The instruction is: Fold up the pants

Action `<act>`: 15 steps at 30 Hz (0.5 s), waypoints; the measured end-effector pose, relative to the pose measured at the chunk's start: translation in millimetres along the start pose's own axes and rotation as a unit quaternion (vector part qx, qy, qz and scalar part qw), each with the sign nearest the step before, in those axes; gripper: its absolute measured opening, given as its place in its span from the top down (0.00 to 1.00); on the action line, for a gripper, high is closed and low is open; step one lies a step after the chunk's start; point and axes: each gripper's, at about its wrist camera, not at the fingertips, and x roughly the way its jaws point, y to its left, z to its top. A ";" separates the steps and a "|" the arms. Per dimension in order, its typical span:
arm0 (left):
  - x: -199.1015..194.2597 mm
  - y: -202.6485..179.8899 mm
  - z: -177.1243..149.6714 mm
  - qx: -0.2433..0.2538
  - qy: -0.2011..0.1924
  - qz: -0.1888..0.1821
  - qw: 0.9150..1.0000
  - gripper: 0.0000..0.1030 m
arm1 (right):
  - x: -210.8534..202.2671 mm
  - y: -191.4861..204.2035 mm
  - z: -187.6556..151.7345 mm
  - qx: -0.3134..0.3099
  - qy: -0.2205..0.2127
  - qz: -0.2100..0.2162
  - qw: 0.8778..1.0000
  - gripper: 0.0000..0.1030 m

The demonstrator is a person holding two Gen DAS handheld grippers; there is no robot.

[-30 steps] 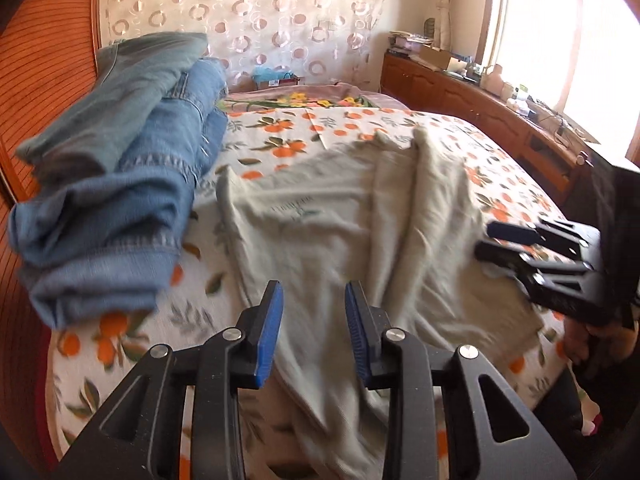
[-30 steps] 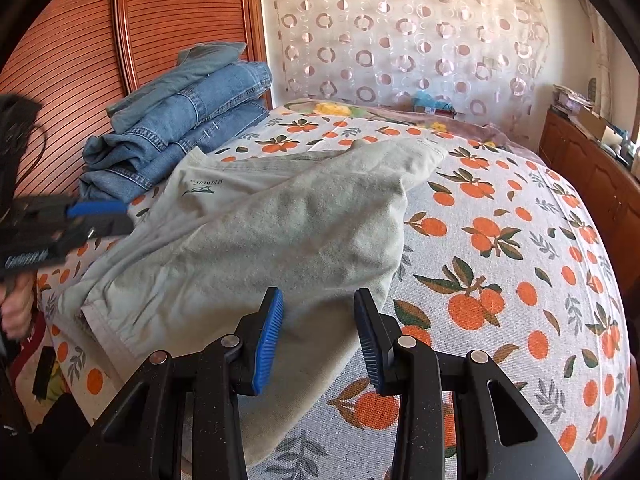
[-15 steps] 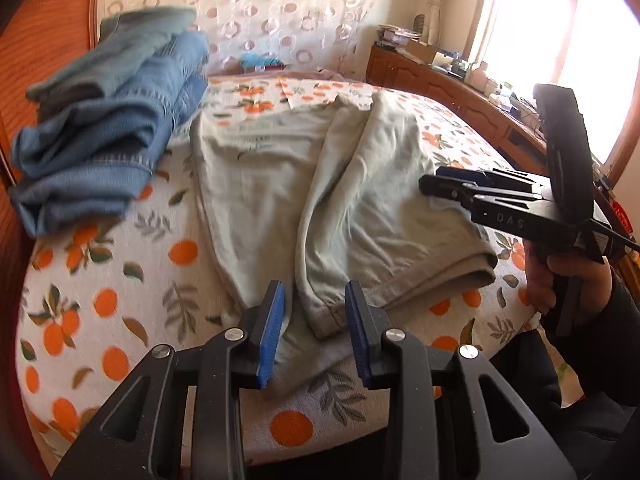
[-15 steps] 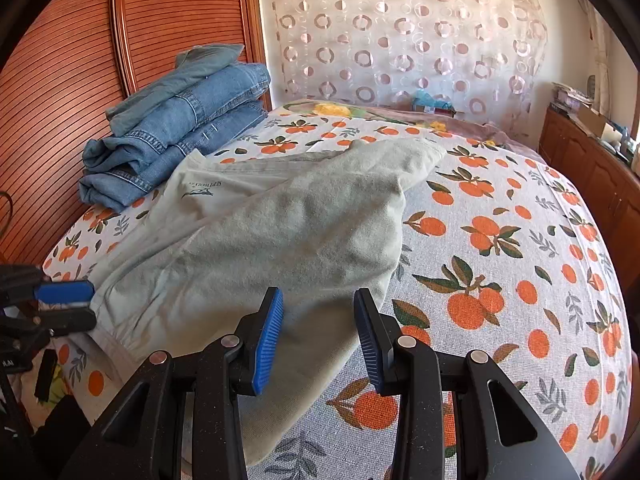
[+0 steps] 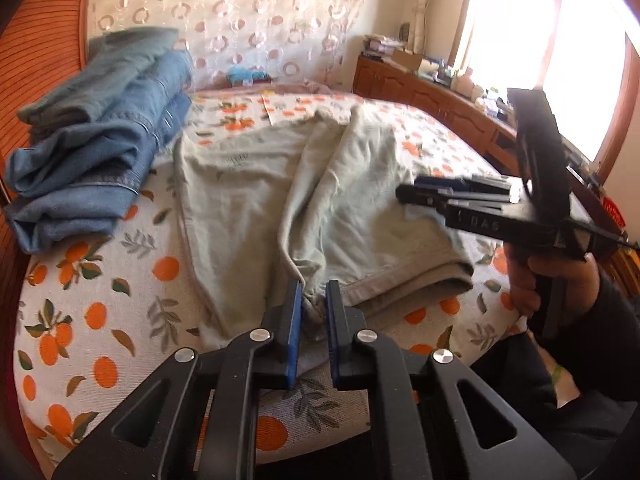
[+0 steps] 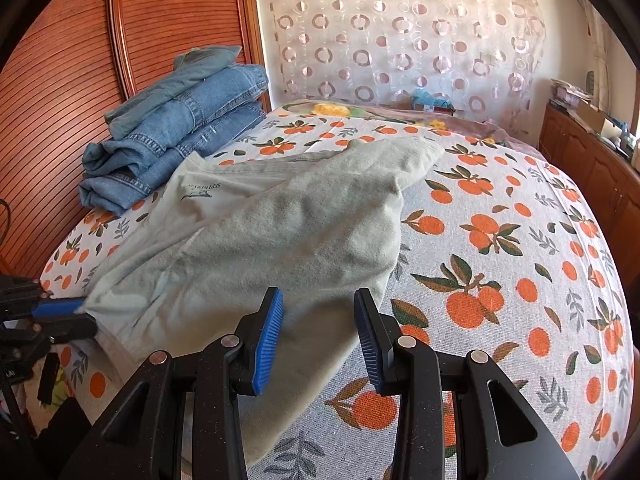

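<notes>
— Where are the pale green pants [image 6: 280,236]?
— Spread on the orange-print bed [image 6: 500,264], right of the folded jeans [image 6: 176,128].
— The grippers?
— Left gripper [image 5: 313,312] closing on the near hem; right gripper [image 6: 318,336] unclenched over the cloth, gripping nothing.

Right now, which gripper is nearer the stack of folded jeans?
Left. The left gripper, jaws closing on the grey-green pants' hem, sits on the folded jeans' side; the right gripper hovers open further away.
</notes>
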 end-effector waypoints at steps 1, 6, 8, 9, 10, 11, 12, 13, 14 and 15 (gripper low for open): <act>-4.1 2.1 1.6 -0.005 -0.004 0.000 1.000 0.89 | -0.6 -1.2 -0.1 0.004 -0.001 0.000 1.000 0.63; -32.2 12.7 4.0 -0.022 -0.020 -0.001 1.000 0.89 | -3.5 -6.9 -0.9 0.022 -0.006 0.005 1.000 0.63; -35.6 16.3 -0.7 -0.024 -0.011 0.006 1.000 0.89 | -3.1 -6.7 -0.6 0.023 -0.005 0.006 1.000 0.63; -34.4 18.2 -3.6 -0.026 -0.003 0.008 1.000 0.89 | -3.5 -6.4 -0.6 0.023 -0.005 0.005 1.000 0.63; -31.5 18.8 -6.6 -0.026 0.006 0.010 1.000 0.89 | -3.6 -5.7 -0.4 0.021 -0.005 0.004 1.000 0.63; -27.8 19.7 -10.2 -0.027 0.016 0.013 0.999 0.89 | -3.7 -5.2 -0.5 0.019 -0.005 0.004 1.000 0.63; -24.3 20.8 -13.2 -0.029 0.023 0.017 0.999 0.88 | -3.5 -4.7 -0.4 0.018 -0.004 0.003 1.000 0.63; -21.8 21.7 -15.3 -0.031 0.027 0.016 0.999 0.87 | -3.6 -4.8 -0.5 0.017 -0.004 0.004 1.000 0.63; -20.7 22.3 -16.6 -0.036 0.029 0.012 0.999 0.85 | -3.2 -4.6 -0.4 0.017 -0.003 0.004 1.000 0.63; -19.9 23.8 -16.3 -0.040 0.028 0.009 0.999 0.84 | -3.0 -4.8 -0.3 0.017 -0.003 0.004 1.000 0.63</act>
